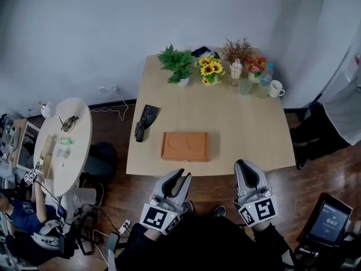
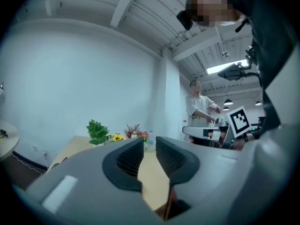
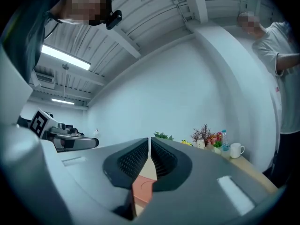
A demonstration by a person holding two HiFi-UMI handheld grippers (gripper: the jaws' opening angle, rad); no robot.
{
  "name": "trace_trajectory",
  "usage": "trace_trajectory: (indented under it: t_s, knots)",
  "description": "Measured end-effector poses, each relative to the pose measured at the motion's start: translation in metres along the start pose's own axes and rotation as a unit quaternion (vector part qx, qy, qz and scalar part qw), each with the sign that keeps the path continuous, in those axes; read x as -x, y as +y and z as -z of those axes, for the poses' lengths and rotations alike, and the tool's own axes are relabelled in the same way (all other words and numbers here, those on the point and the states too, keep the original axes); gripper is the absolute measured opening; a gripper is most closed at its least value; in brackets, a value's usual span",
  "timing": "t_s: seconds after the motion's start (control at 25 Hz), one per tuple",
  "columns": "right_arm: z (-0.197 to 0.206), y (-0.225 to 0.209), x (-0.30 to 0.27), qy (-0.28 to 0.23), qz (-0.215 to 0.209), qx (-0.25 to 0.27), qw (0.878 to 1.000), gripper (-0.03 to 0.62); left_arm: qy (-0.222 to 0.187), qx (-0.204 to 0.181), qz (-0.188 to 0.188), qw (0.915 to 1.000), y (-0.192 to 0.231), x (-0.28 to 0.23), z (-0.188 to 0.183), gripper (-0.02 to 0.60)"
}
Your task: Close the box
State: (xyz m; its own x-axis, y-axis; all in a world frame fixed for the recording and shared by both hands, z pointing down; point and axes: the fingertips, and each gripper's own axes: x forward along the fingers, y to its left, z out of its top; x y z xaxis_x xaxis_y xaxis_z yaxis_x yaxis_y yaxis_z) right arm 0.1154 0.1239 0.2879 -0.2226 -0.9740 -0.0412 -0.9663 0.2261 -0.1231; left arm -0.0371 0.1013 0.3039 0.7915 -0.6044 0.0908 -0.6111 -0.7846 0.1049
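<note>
Table (image 1: pixel 242 129) ahead; left tool (image 1: pixel 181 175) hovers slightly parted, right tool (image 1: pixel 243 164) closed, both empty.

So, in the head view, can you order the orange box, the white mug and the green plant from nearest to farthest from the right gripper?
1. Orange box: near edge of the table, to the left of the right gripper.
2. White mug: far right corner.
3. Green plant: far edge, toward the left.
</note>
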Motion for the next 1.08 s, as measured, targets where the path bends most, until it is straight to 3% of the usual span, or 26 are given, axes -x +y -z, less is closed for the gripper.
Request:
trace_trajectory:
  t_s: [0.32,0.92,1.08]
  knots:
    - [-0.003,0.022,0.003,-0.002,0.015,0.023,1.000,0.004,-0.017,-0.005,0.034,0.9992,0.002,0.005,-0.009,0.063]
    - [-0.007,0.029,-0.004,0.006,0.013,0.038,0.999,0.003,-0.016,-0.001,0.044,0.9989,0.010,0.004,-0.011,0.063]
    - [0.017,0.038,0.009,0.019,0.015,0.026,0.999,0.003,0.005,0.002,0.047,0.9989,0.004,0.017,0.014,0.063]
